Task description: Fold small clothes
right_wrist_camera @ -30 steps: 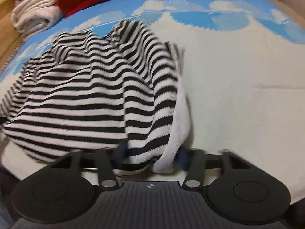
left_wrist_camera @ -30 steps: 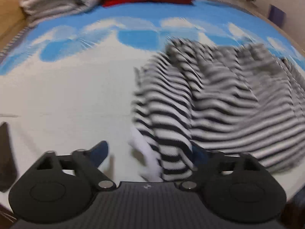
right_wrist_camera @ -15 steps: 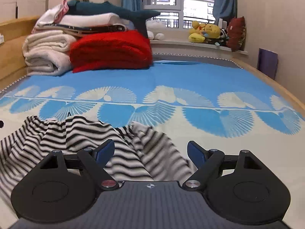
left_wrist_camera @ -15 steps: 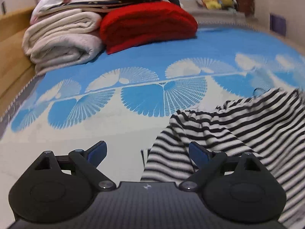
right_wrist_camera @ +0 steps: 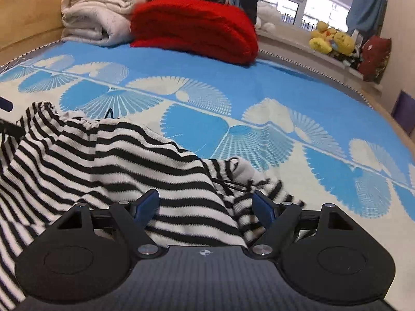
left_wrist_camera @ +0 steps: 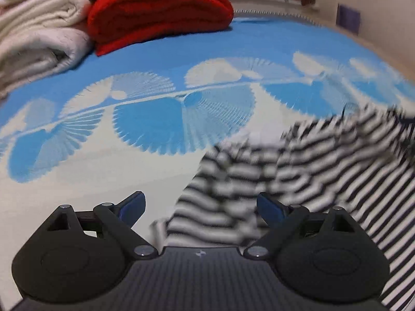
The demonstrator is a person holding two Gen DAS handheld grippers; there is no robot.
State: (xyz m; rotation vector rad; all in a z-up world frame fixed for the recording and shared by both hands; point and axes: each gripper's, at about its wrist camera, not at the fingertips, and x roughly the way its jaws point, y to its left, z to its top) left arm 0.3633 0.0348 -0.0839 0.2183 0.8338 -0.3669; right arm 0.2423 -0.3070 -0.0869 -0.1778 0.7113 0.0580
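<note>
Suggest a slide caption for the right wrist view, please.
Right gripper closing, not yet gripping, above rumpled striped garment on blue patterned bedspread.

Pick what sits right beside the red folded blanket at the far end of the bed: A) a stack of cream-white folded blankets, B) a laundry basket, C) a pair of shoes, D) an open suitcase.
A: in the right wrist view the cream-white folded blankets are stacked against the left side of the red blanket, on the blue patterned bedspread; no basket, shoes or suitcase shows.
</note>
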